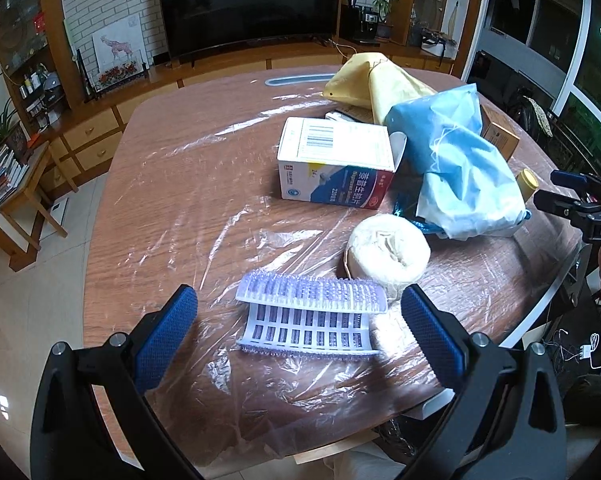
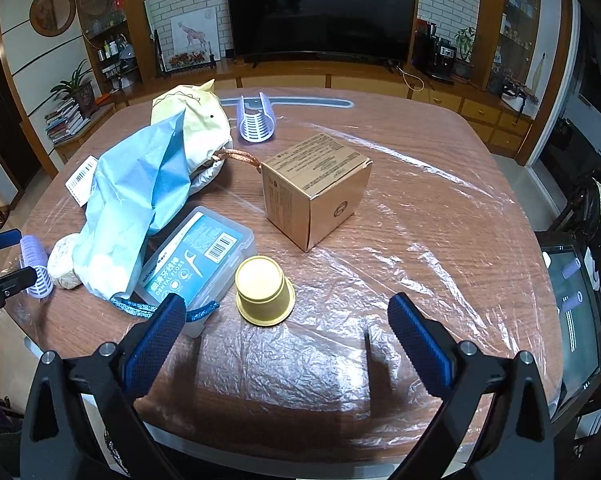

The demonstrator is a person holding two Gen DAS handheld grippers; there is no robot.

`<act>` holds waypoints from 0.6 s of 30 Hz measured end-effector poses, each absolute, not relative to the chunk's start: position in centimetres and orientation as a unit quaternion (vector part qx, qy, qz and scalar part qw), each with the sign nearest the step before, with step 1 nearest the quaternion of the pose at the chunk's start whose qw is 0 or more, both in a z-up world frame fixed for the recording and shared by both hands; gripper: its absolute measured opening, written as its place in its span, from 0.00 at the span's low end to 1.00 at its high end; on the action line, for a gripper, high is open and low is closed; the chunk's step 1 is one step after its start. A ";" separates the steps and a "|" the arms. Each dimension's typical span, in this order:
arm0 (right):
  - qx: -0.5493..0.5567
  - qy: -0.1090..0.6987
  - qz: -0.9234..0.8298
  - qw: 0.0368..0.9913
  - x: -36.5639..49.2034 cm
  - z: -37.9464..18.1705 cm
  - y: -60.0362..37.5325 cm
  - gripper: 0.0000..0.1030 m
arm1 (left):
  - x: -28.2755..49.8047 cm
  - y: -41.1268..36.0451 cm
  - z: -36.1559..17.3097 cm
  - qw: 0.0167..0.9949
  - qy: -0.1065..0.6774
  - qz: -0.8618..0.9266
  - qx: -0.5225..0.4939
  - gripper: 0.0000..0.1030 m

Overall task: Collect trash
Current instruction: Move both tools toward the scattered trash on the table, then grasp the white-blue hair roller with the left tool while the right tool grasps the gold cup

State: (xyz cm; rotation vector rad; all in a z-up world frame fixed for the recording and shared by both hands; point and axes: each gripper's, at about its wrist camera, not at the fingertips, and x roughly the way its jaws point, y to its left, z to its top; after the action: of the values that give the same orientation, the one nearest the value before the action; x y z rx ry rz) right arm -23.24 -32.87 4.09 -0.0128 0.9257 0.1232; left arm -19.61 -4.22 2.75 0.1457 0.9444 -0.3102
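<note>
Clear plastic film [image 2: 400, 240] covers the wooden table [image 2: 480, 152], wrinkled most at the near edge.

The left gripper [image 1: 298, 312] is wide open and holds nothing. A lilac hair roller [image 1: 308, 312] lies on its side between the blue pads, near the table's near edge, touching neither pad. Just behind it to the right sits a cream ball of wadded paper [image 1: 386, 252]. Further in, a white medicine box [image 1: 334, 160] lies flat with its barcode up. To its right a crumpled blue mask [image 1: 456, 160] rests on the pile, and a yellow bag [image 1: 376, 76] lies behind it toward the far edge.

The right gripper [image 2: 286, 320] is also wide open and empty. A yellow cup [image 2: 264, 290], upside down, stands between and just ahead of its pads, near the near edge. A clear floss box [image 2: 198, 256] lies just left of the cup, partly under the mask. A brown carton [image 2: 314, 192] stands at mid-table, apart from the cup. A second roller [image 2: 255, 120] stands near the far edge, beside the bag.
</note>
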 end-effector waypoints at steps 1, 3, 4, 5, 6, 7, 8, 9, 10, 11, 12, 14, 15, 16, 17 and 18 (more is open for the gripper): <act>-0.007 0.446 0.060 0.893 -23.1 4.0 -32.8 0.96 | -19.6 -4.2 2.6 0.876 0.453 -0.148 0.071 0.99; -0.009 0.448 0.064 0.891 -23.1 3.8 -32.7 0.96 | -19.5 -4.2 2.4 0.876 0.455 -0.146 0.072 0.99; -0.009 0.449 0.066 0.891 -23.0 3.7 -32.6 0.96 | -19.5 -4.2 2.3 0.876 0.456 -0.143 0.073 0.99; -0.011 0.449 0.068 0.891 -23.0 3.6 -32.6 0.96 | -19.4 -4.3 2.2 0.876 0.456 -0.141 0.074 0.99; -0.012 0.449 0.068 0.891 -23.1 3.5 -32.5 0.96 | -19.3 -4.3 2.1 0.876 0.456 -0.140 0.074 0.99; -0.015 0.450 0.068 0.890 -23.0 3.4 -32.5 0.96 | -19.3 -4.3 2.0 0.875 0.457 -0.139 0.075 0.99; -0.016 0.451 0.069 0.890 -22.9 3.2 -32.4 0.96 | -19.3 -4.3 1.9 0.875 0.458 -0.139 0.075 0.99; -0.017 0.451 0.069 0.890 -22.8 3.1 -32.4 0.96 | -19.2 -4.3 1.8 0.875 0.458 -0.138 0.077 0.99; -0.016 0.451 0.070 0.890 -22.8 3.0 -32.4 0.96 | -19.2 -4.4 1.6 0.875 0.458 -0.138 0.079 0.99; -0.014 0.451 0.071 0.890 -22.7 2.9 -32.4 0.96 | -19.1 -4.4 1.6 0.874 0.458 -0.137 0.080 0.99; -0.013 0.451 0.071 0.890 -22.6 2.9 -32.4 0.96 | -19.1 -4.4 1.4 0.874 0.458 -0.137 0.081 0.99; -0.013 0.448 0.072 0.891 -22.5 2.9 -32.5 0.96 | -19.1 -4.4 1.3 0.874 0.459 -0.138 0.080 0.99; -0.013 0.448 0.072 0.891 -22.4 2.8 -32.5 0.96 | -19.1 -4.4 1.2 0.874 0.458 -0.139 0.081 0.99; -0.013 0.447 0.074 0.892 -22.4 2.8 -32.5 0.96 | -19.0 -4.5 1.2 0.874 0.457 -0.140 0.082 0.99; -0.013 0.446 0.075 0.892 -22.4 2.8 -32.5 0.96 | -19.0 -4.7 1.1 0.875 0.456 -0.141 0.083 0.99; -0.012 0.445 0.078 0.892 -22.3 2.9 -32.5 0.96 | -19.0 -4.8 1.1 0.874 0.456 -0.142 0.085 0.99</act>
State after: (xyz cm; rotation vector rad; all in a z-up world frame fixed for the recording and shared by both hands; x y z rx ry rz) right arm -22.35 -32.54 2.87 -0.0258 0.9234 0.1610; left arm -18.99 -4.84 1.11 0.1766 0.9522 -0.2966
